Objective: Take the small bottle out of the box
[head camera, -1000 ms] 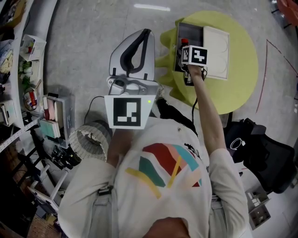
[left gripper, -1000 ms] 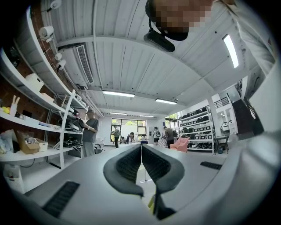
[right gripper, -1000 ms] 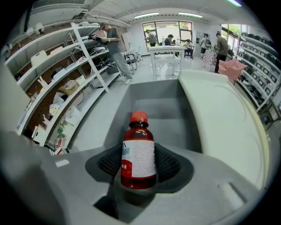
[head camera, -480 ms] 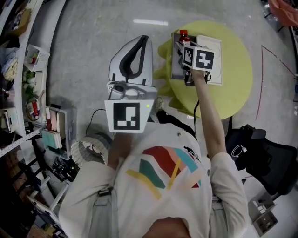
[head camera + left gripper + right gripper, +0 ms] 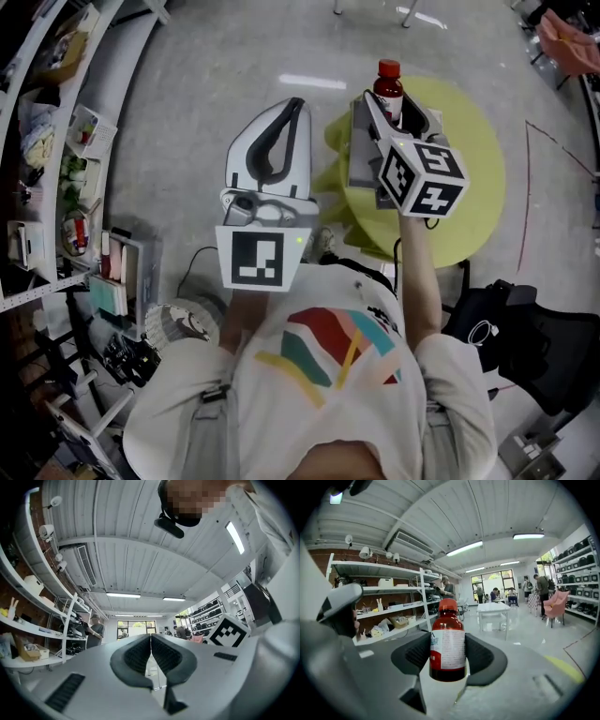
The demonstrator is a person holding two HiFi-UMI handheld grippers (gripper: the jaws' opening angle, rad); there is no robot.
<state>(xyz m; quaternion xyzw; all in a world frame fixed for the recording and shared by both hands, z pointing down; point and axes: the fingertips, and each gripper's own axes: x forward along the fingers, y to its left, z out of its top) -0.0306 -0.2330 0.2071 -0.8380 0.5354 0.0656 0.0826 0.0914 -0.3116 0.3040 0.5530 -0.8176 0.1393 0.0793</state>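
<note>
A small dark-red bottle [image 5: 389,94] with a red cap and a white label hangs upright in the air above the box [image 5: 359,155]. My right gripper [image 5: 386,114] is shut on it. In the right gripper view both pads press the label on the bottle [image 5: 447,644] from either side, and my right gripper [image 5: 448,654] points roughly level into the room. The grey and white box lies on the round yellow table [image 5: 473,159], partly hidden by the gripper's marker cube. My left gripper [image 5: 293,105] is held in front of my chest, left of the table; in its own view my left gripper [image 5: 151,656] is shut on nothing.
Shelves [image 5: 56,159] crowded with small items run along the left. A woven basket [image 5: 178,319] stands on the floor by my left side, and a black chair [image 5: 534,337] stands at the right. Further off are a white table [image 5: 494,609] and some people.
My right gripper has lifted the bottle up out of the box, towards my head, and tipped from pointing down to nearly level. My left gripper has risen a little.
</note>
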